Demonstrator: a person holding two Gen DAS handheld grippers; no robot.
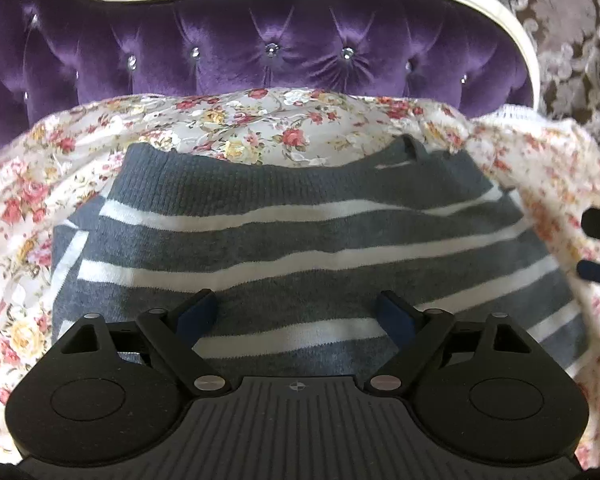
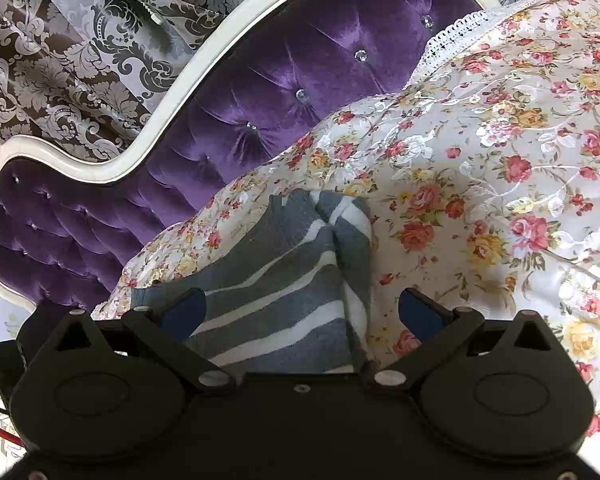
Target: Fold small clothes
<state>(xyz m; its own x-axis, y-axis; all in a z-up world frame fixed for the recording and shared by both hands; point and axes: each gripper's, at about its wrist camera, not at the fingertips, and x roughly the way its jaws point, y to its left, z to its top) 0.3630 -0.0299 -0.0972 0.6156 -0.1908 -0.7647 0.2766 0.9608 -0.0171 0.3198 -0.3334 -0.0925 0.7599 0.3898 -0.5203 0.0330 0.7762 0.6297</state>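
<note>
Grey-and-white striped knit garment [image 1: 300, 232] lies flat on the floral bedspread [image 1: 28, 208], side edges already tucked in. Your left claw [image 1: 296, 312] hovers spread wide over its near hem, likely ready to fold it upward. Your right claw [image 2: 304, 312], also spread, straddles the right edge.

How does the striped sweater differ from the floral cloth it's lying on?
The striped sweater is a thick grey knit with plain white bands; the floral cloth is thin, glossy and cream, printed with roses. The sweater is small and folded; the cloth spreads wide beneath it, lace-edged. Both are soft fabrics on the purple sofa.
</note>
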